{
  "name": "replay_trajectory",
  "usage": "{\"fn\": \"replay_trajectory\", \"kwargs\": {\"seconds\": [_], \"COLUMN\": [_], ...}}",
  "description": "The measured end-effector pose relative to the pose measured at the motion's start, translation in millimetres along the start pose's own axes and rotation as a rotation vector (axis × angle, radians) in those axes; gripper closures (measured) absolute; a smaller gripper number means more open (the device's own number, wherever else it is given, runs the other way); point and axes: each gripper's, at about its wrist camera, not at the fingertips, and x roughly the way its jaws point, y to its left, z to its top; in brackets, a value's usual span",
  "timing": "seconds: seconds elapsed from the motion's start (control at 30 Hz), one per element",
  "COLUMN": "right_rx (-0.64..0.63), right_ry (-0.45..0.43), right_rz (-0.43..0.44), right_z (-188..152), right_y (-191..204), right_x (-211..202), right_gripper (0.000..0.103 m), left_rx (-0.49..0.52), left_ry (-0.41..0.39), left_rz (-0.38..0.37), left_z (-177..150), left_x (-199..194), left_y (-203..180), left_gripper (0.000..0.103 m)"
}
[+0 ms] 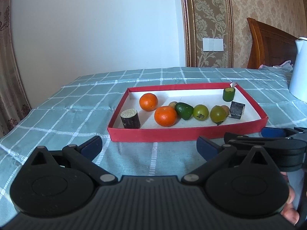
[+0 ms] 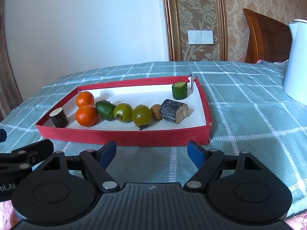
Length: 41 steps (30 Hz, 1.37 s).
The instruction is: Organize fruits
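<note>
Left tool and right tool: jaws spread, holding nothing, side by side above the checked bedspread, just short of the red tray. Inside, the fruit row runs along the tray's long axis. Bare bedspread lies rightward.

Checked teal bedspread under red tray and white jug.
</note>
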Motion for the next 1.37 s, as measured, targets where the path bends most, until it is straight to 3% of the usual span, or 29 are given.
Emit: {"fn": "replay_trajectory", "kwargs": {"seconds": [1.0,1.37], "right_rx": [-0.003,-0.004], "right_ry": [0.009,0.011], "right_rz": [-0.002,-0.002], "right_z": [-1.5,-1.3], "right_y": [0.6,1.2], "right_x": [1.2,1.5], "right_gripper": [0.021,0.021], "left_rx": [0.012,0.013], "left_ry": [-0.005,-0.018], "left_rz": [-0.025,-0.002], "left_z": [-0.3,-2.1], "left_x": [-3.0,-2.7], "left_y": [-2.0,-2.1], "left_gripper": [0.000,0.000]}}
